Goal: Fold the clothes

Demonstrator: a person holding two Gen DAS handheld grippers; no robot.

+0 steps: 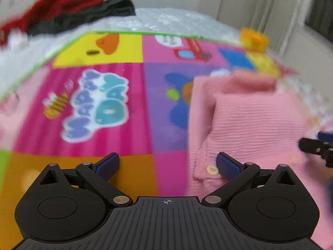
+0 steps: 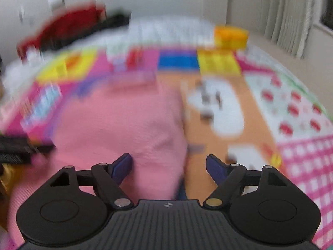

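A pink ribbed knit garment (image 1: pixel 249 120) lies partly folded on the colourful play mat (image 1: pixel 100 104), with a pale button (image 1: pixel 212 169) near its front left edge. My left gripper (image 1: pixel 167 164) is open above the mat, its right finger over the garment's left edge. In the blurred right wrist view, my right gripper (image 2: pixel 169 164) is open low over the garment (image 2: pixel 124 120), whose right edge lies between the jaws with the pads apart from it. The tip of each gripper shows at the side of the other's view: the right (image 1: pixel 316 148), the left (image 2: pixel 18 148).
A heap of red and black clothes (image 1: pixel 68 6) sits at the back left on white textured bedding (image 1: pixel 166 20). An orange-yellow box (image 1: pixel 252 38) stands at the mat's far right corner. Curtains (image 2: pixel 291 10) and a wall lie behind.
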